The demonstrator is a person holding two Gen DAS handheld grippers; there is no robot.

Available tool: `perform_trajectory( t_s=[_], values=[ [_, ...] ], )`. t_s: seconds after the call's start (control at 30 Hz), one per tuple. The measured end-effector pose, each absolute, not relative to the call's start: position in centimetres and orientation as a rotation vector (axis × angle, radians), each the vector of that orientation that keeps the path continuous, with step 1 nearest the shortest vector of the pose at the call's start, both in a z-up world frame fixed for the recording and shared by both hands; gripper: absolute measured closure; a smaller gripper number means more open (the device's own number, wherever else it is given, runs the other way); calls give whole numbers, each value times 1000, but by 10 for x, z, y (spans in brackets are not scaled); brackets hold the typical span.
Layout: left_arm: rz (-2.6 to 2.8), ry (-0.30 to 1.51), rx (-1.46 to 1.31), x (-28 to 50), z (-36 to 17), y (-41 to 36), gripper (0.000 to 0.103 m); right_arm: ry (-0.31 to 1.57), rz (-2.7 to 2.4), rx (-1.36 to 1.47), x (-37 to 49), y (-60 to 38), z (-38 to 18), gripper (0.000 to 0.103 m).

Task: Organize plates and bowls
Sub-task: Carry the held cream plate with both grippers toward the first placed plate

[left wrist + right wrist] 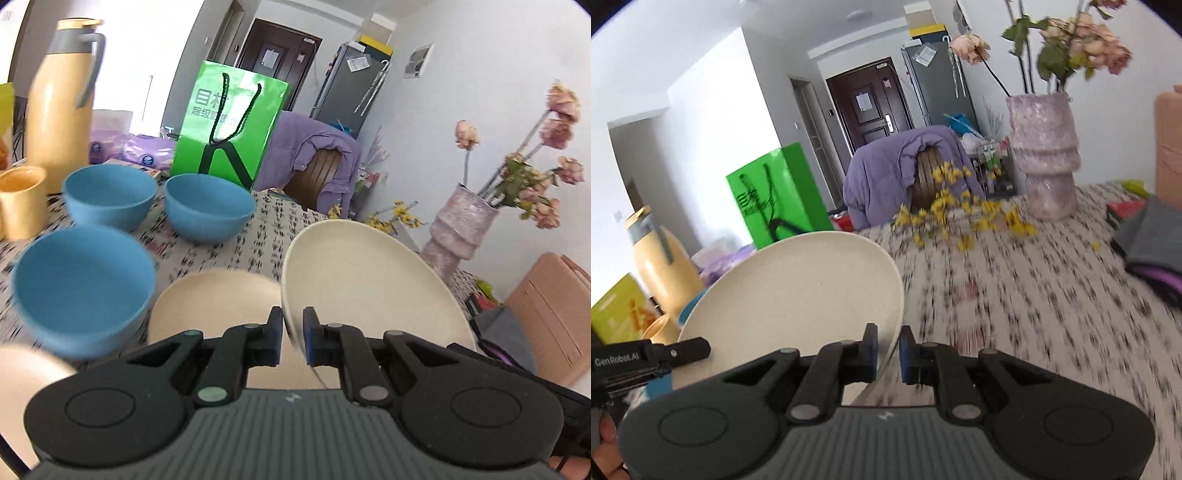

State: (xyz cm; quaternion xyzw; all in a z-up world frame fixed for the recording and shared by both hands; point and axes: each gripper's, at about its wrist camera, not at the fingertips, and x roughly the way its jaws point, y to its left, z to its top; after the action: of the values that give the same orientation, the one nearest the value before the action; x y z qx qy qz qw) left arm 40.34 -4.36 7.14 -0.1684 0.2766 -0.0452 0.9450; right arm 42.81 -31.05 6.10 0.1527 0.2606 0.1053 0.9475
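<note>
Left wrist: left tongs [292, 330] clenched on cream plate [369, 280] rim, tilted above bench [269, 229], right of blue bowls [85, 284].
Right wrist: right tongs [888, 349] clenched on the plate's [798, 291] opposite rim.
Advice: keep both grips level, lower onto flat plate [218, 299].

both grippers — left gripper [293, 332], right gripper [888, 350] — clamped, angled downward

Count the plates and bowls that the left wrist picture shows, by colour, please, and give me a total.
Blue bowls: 3, one near left, one far left, one far middle.
Cream plates: 3, one held on edge in the left gripper at, one flat on the table, one cut off at the lower left edge.
Total: 6.
</note>
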Motion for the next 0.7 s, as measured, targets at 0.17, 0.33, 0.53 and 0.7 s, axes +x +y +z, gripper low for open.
perform_trajectory(
  t_s=[0.17,0.33,0.53,0.7],
  values=[
    [-89,588,-336,343,56,-34,92,515,234,288,361,-301,54,91],
    [-91,613,-324,292,43,-26,91,509,236,267,308,-291,47,91],
    [-81,579,-312,243,34,-16,92,496,263,291,261,-283,37,91],
    [-62,599,-335,214,16,-12,91,498,278,260,237,-275,29,91]
  ],
)
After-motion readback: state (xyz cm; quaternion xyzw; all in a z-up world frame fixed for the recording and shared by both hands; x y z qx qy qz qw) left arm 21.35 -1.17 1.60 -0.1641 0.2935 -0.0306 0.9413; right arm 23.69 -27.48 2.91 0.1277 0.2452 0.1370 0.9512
